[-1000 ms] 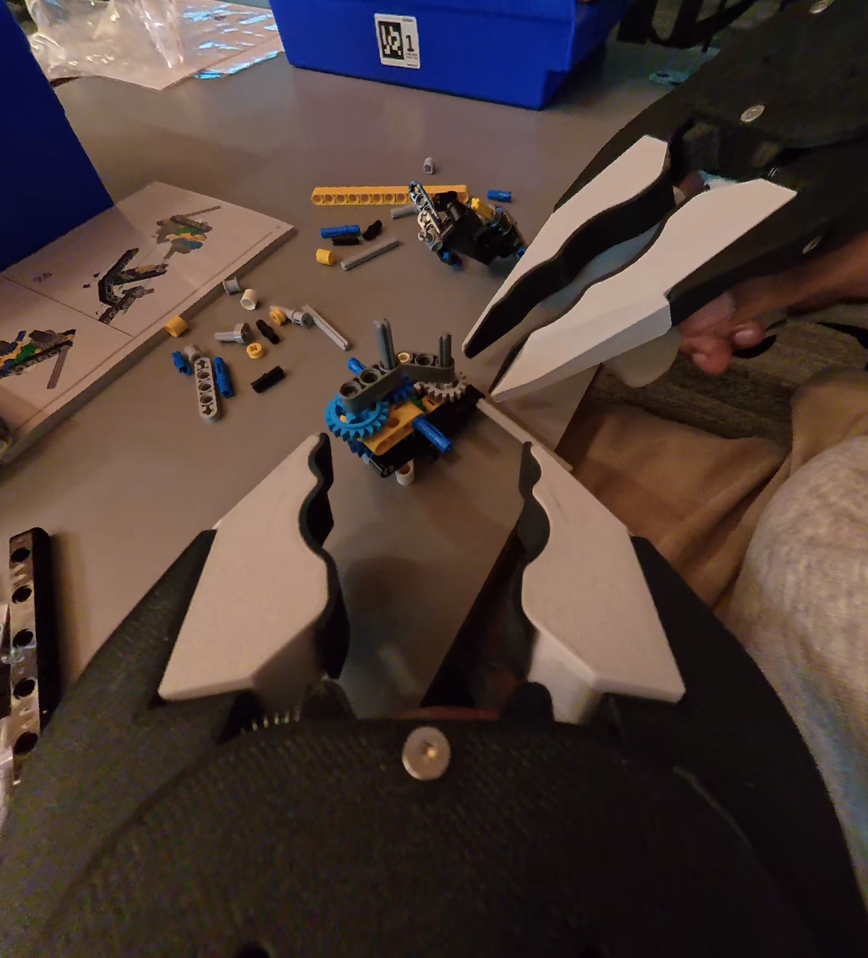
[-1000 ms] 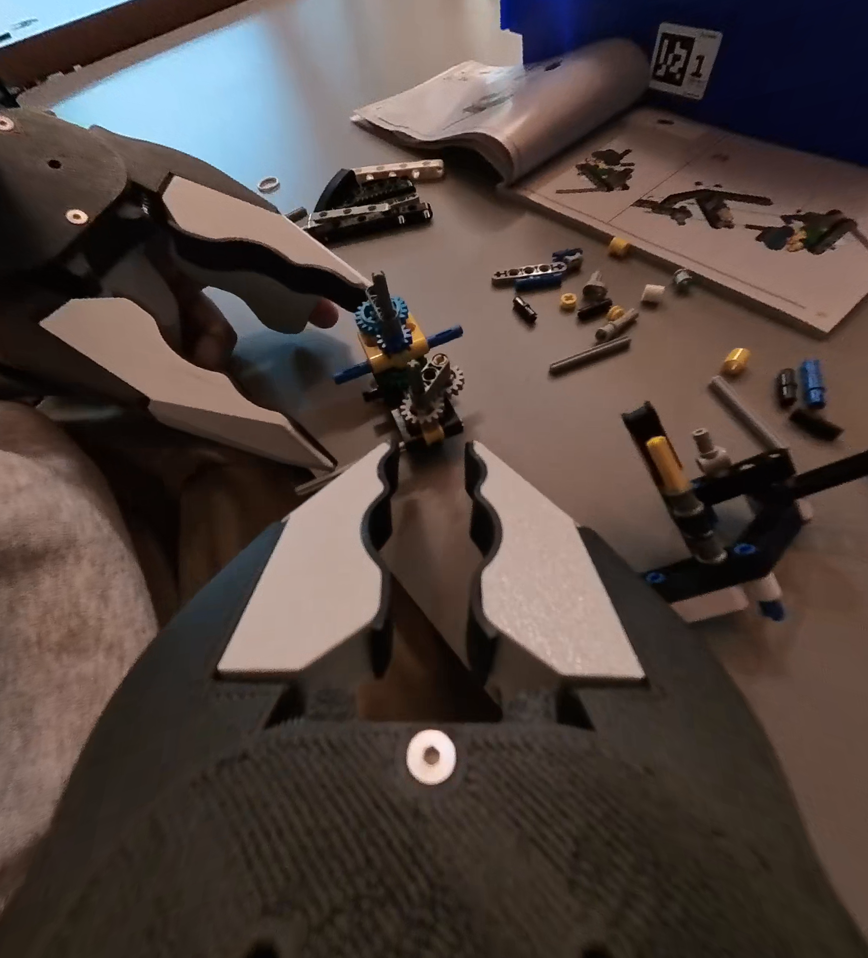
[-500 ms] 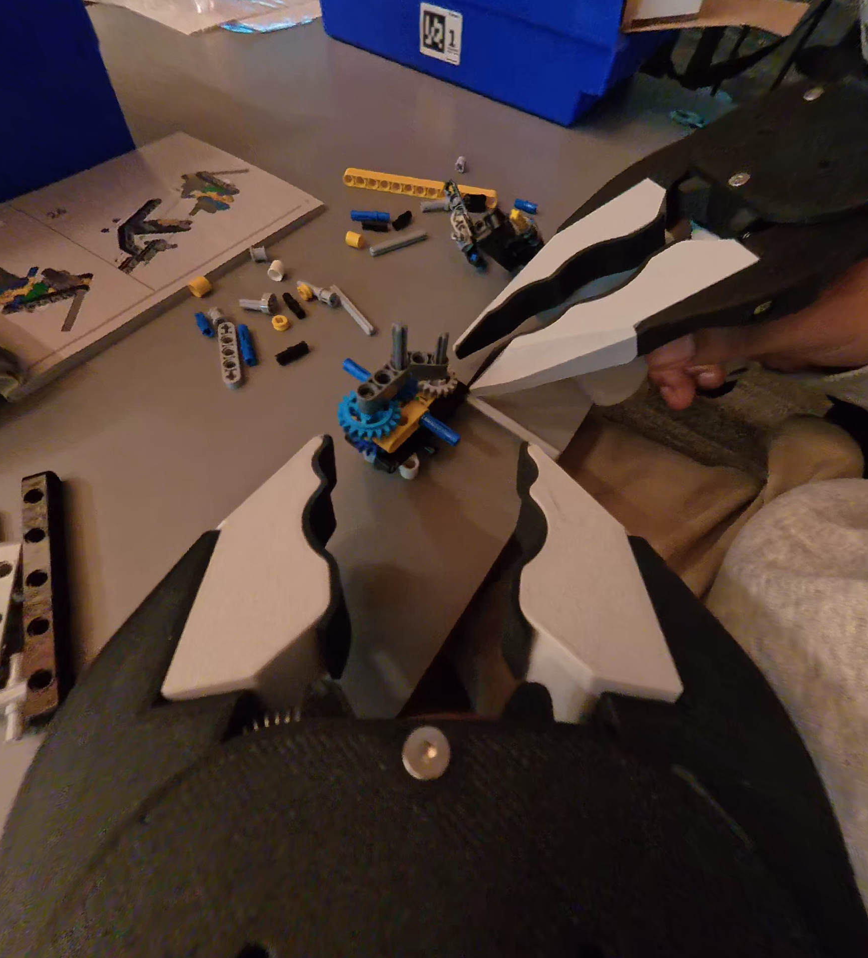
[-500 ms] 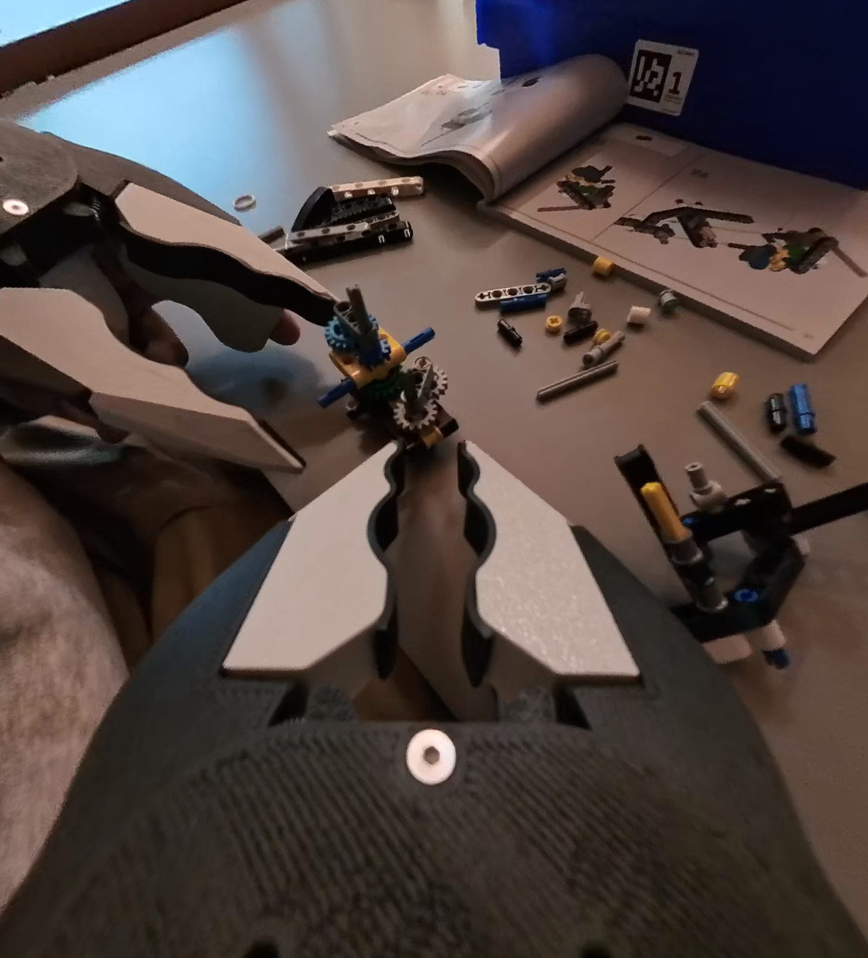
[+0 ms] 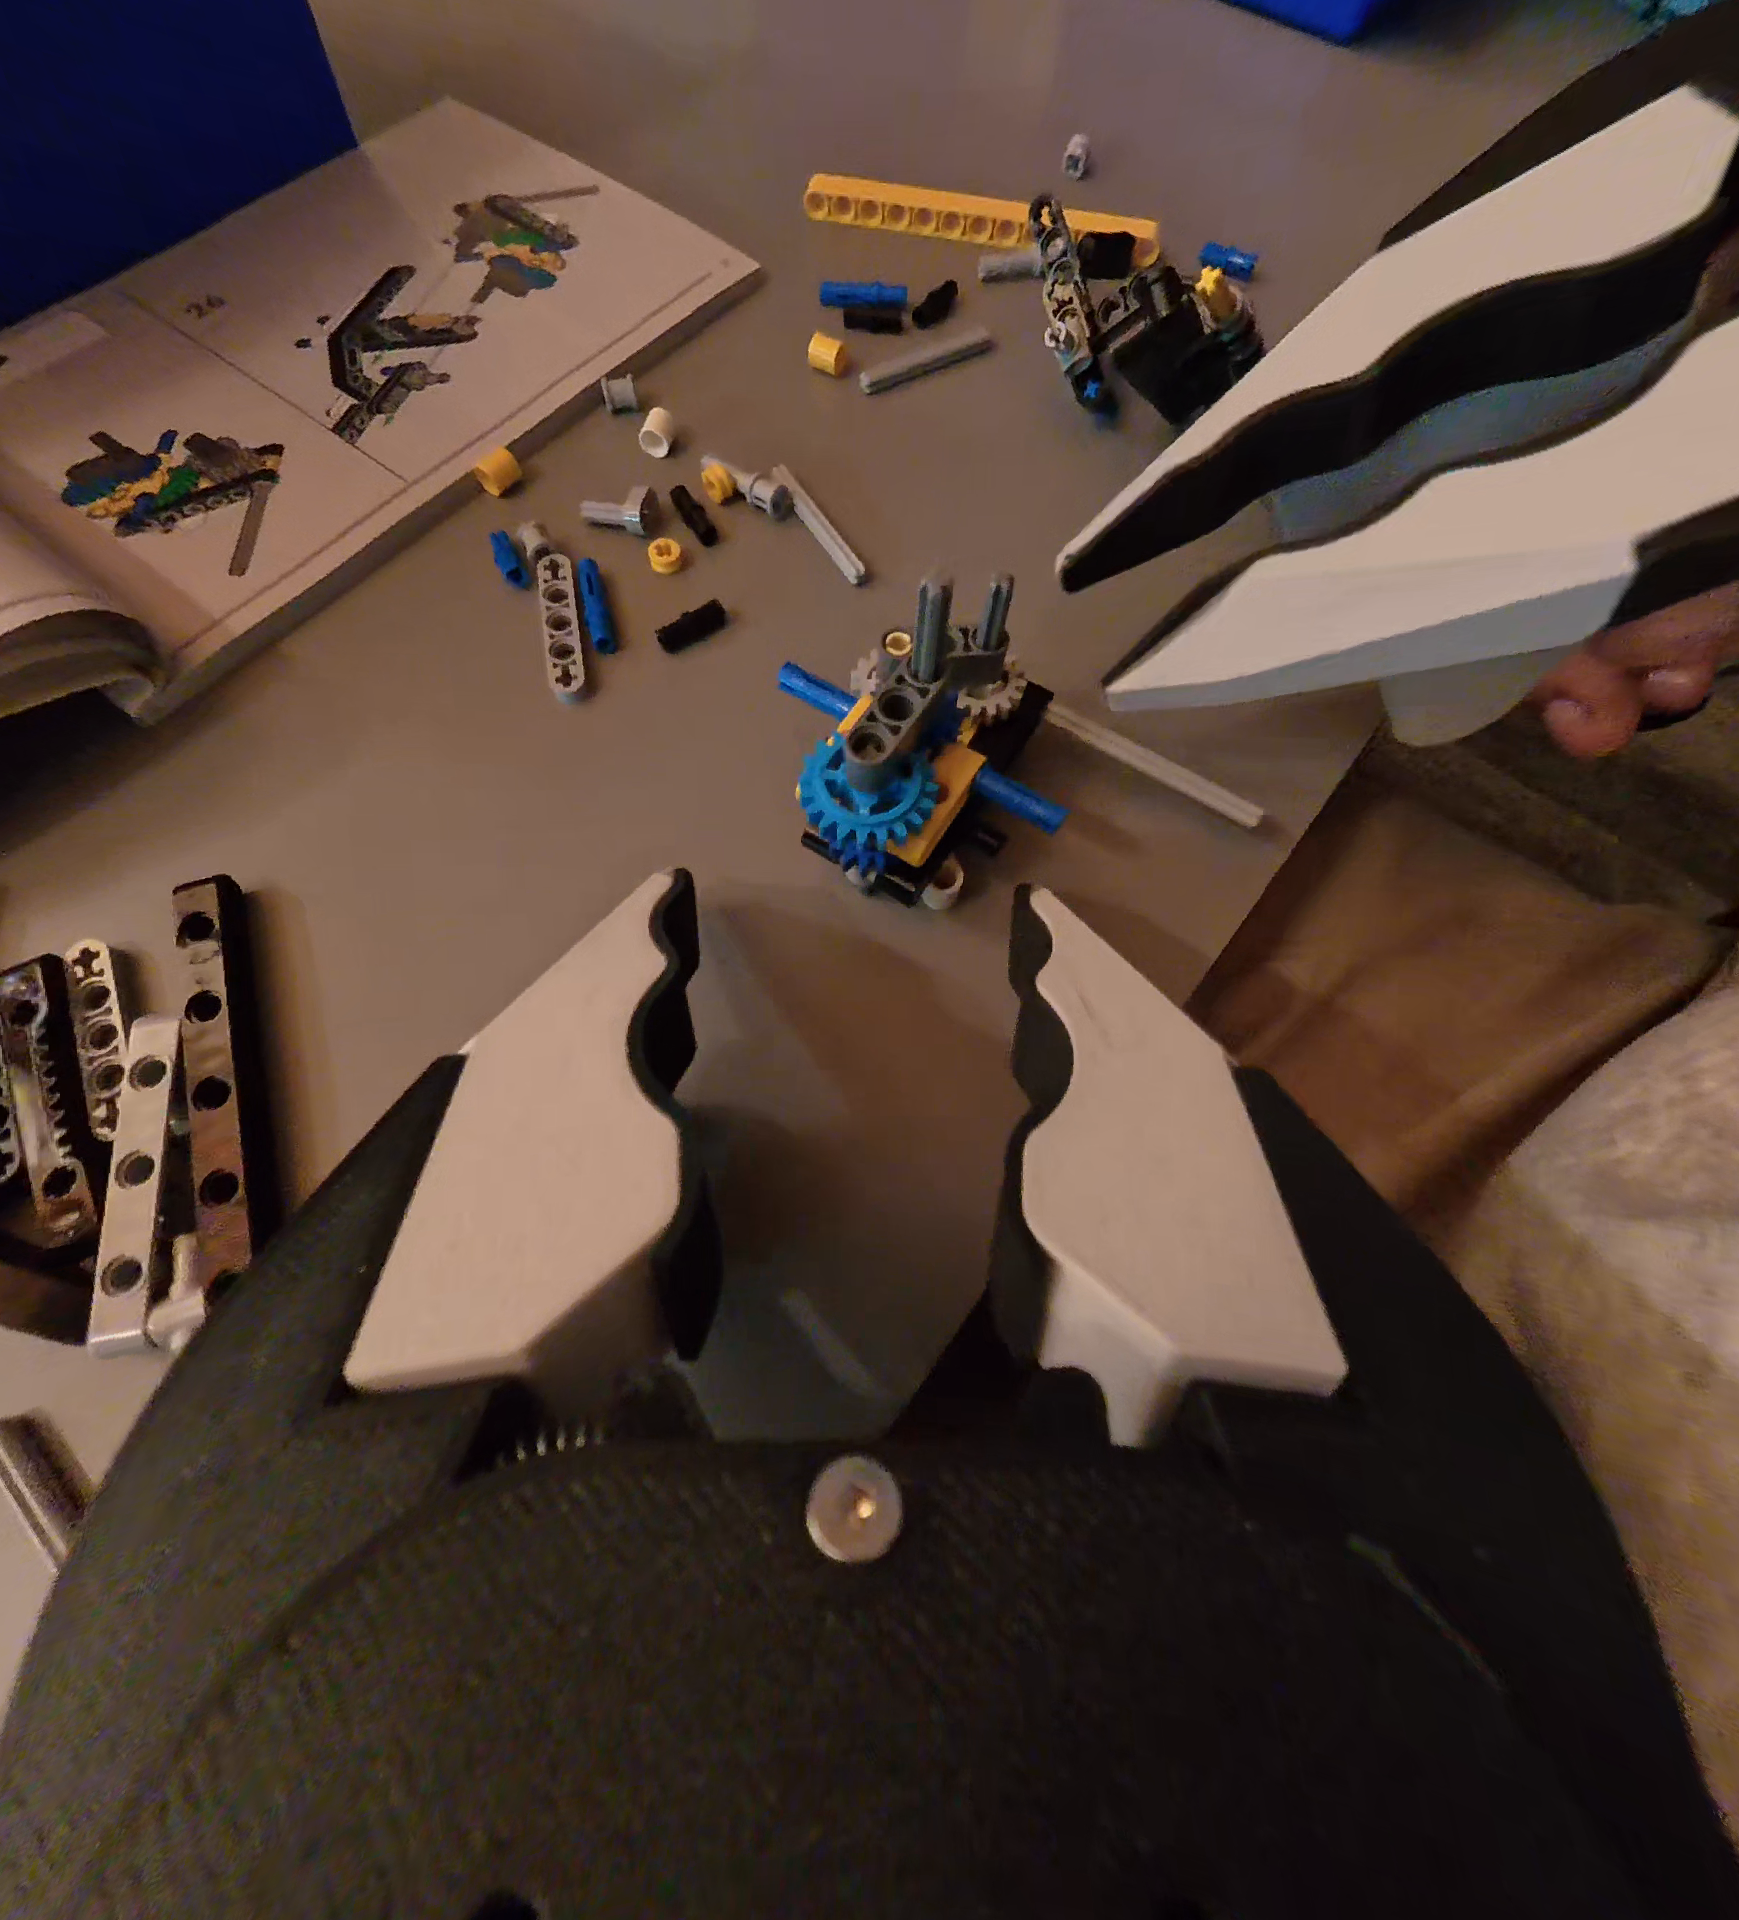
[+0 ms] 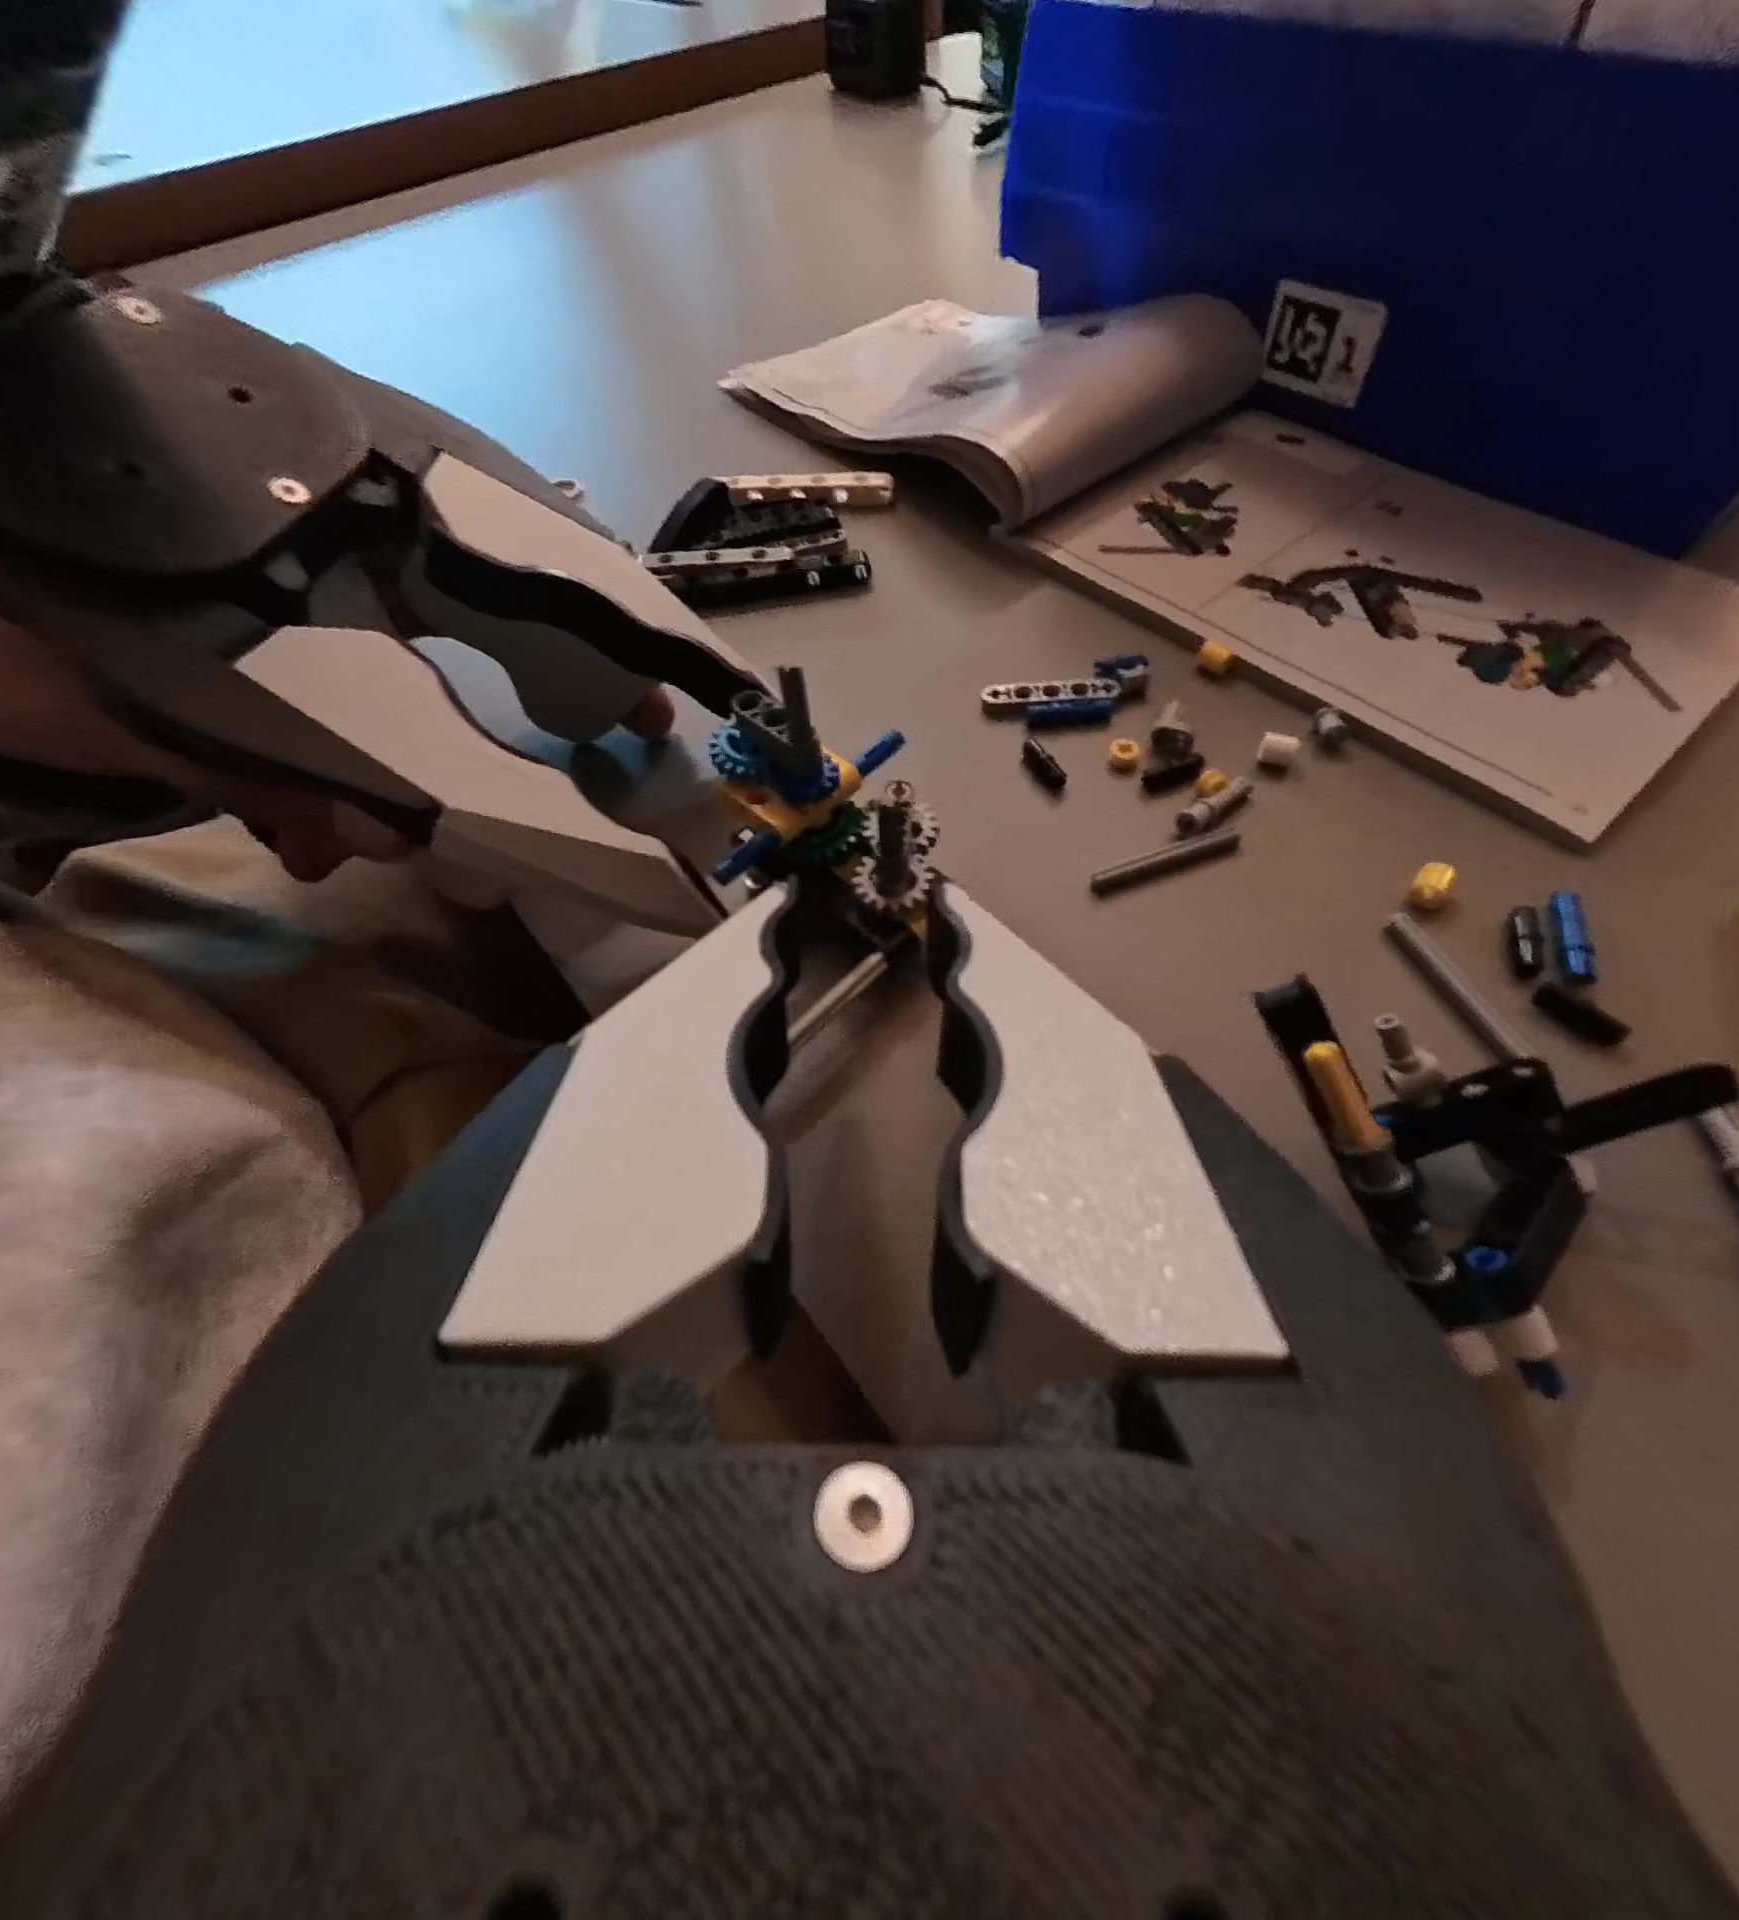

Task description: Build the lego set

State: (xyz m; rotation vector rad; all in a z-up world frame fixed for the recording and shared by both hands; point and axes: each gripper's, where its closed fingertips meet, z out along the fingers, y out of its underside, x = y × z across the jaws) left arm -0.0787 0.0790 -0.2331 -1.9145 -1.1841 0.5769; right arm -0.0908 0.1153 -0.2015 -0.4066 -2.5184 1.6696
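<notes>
Bare worktop [image 5: 491,790] lies open left of the gear assembly [image 5: 912,758]; loose pins [image 5: 636,540] crowd behind it, the right tool [image 5: 1083,634] blocks its right.

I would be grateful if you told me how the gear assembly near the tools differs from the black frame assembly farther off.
The gear assembly carries a blue gear and yellow parts; the black frame assembly shows no gear. The gear assembly sits between both tools, the frame assembly off to the side. Both rest on the grey table, unheld.
</notes>
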